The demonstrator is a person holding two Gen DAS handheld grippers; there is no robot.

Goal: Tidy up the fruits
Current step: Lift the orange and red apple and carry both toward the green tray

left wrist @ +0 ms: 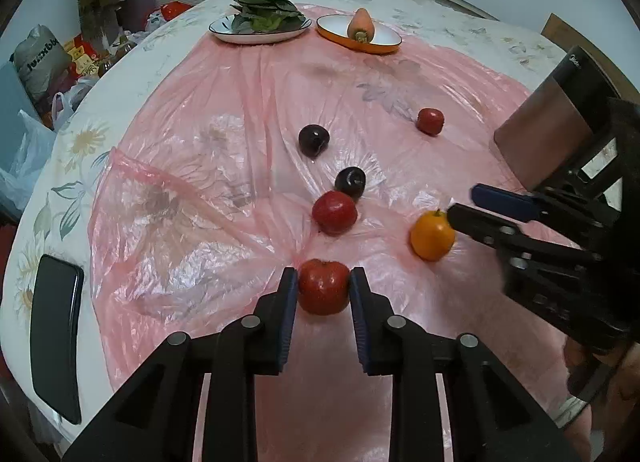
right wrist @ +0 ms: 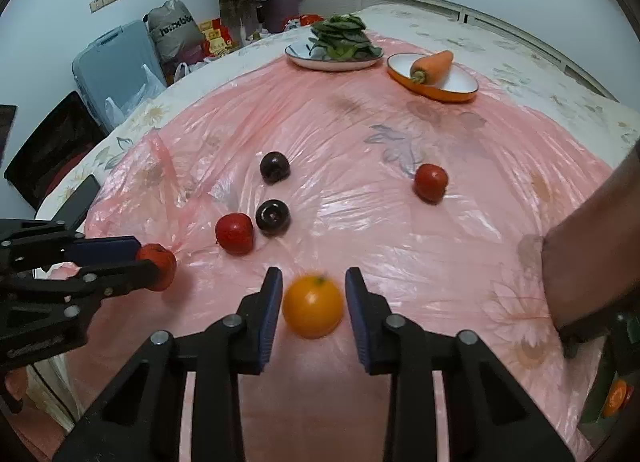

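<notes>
Two grippers each carry a fruit at this moment. The left gripper [left wrist: 324, 288] pinches a tomato [left wrist: 323, 286], its blue pads pressed on the fruit's two sides, near the front edge of the pink sheet [left wrist: 240, 101]. The right gripper [right wrist: 312, 304] is closed about an orange [right wrist: 313, 306]; in its own view the orange is blurred and a thin gap seems to show at each pad, yet we judge it held. Each fruit sits straight ahead between its jaws, and both are round, so no long axis bears on the carry. We judge that the coming move turns on where each load goes. Both dishes stand at the far edge, a plate [left wrist: 218, 27] of greens [left wrist: 267, 7] to the left and an orange dish [left wrist: 384, 43] with a carrot [left wrist: 361, 23] to the right, well apart from both grippers; neither holds fruit. Left on the sheet mid-way are a second tomato [left wrist: 334, 212] just beside a dark plum [left wrist: 350, 181], another plum [left wrist: 314, 140] beyond, and a small tomato [left wrist: 430, 121] toward the right. The nearer three lie closer to the left gripper, the small tomato to the right one. From the left view we see the right gripper side-on, its tips meeting the orange; the right view alone shows a forearm [right wrist: 592, 246] at the right edge.
</notes>
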